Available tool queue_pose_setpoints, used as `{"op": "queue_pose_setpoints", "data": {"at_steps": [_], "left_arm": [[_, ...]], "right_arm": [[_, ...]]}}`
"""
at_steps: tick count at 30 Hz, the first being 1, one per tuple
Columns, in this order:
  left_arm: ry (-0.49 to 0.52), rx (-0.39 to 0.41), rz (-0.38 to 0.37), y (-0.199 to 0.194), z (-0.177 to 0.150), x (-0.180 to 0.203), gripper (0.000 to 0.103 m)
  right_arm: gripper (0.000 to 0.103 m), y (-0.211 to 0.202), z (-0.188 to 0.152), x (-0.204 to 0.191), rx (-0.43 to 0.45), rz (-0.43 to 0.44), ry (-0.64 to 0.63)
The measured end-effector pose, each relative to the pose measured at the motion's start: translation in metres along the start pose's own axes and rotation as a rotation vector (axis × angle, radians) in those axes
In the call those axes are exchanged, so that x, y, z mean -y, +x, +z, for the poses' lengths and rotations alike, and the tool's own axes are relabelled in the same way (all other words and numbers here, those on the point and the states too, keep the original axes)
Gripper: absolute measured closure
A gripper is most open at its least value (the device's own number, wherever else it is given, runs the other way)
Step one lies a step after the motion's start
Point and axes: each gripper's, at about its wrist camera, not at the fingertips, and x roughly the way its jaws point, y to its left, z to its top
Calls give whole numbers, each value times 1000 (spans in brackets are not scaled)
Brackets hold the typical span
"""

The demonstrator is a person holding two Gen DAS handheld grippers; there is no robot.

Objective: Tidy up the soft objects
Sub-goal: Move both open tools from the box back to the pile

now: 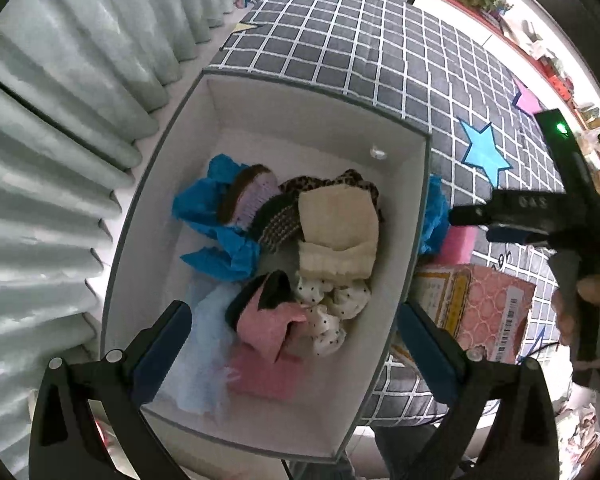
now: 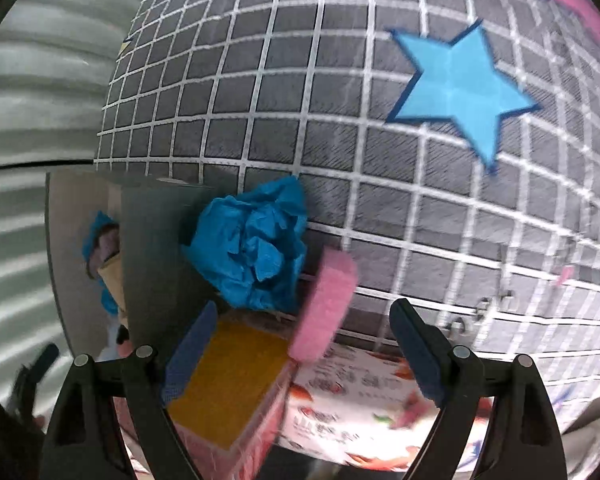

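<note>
A white box with a grey rim holds several soft things: blue crumpled cloth, a cream knit piece, a pink sock, a dotted sock. My left gripper is open and empty above the box's near end. My right gripper is open and empty; it also shows in the left wrist view, right of the box. In front of it lie a blue crumpled cloth against the box's outer wall and a pink sponge, tilted on edge.
Everything rests on a grey checked bedspread with a blue star. A yellow pad and a printed carton lie under the right gripper. Pale curtains hang to the left. A pink patterned carton sits right of the box.
</note>
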Motion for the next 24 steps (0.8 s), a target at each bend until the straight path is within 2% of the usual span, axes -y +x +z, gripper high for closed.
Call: {"op": "queue_pose_setpoints", "data": {"at_steps": [3, 6, 9, 11, 12, 13, 15, 18, 21, 22, 24], "left_arm": [[-7, -14, 14, 1, -2, 2, 0], [-9, -23, 25, 1, -2, 7, 0], [-6, -29, 28, 0, 0, 14, 0], [1, -26, 26, -1, 4, 19, 0], [5, -22, 23, -2, 6, 21, 0], [10, -20, 18, -3, 8, 24, 0], [25, -12, 12, -5, 13, 31, 0], [40, -1, 5, -7, 19, 38, 0], [50, 11, -7, -10, 26, 45, 0], [52, 16, -14, -11, 28, 47, 0], [61, 28, -18, -14, 31, 51, 0]], "right_arm": [[14, 16, 9, -4, -39, 19, -26], [14, 34, 13, -13, -74, -33, -84], [14, 47, 12, -16, -85, -135, -142], [13, 48, 8, -14, -54, -225, -172], [4, 46, 5, -10, -40, -253, -179], [1, 43, 2, -5, -26, -287, -183], [1, 34, -3, 13, 4, -358, -191], [1, 19, -6, 49, 28, -391, -137], [1, -6, -8, 97, 80, -488, -22], [1, -13, -10, 109, 95, -483, 12], [1, -30, -17, 133, 132, -413, 104]]}}
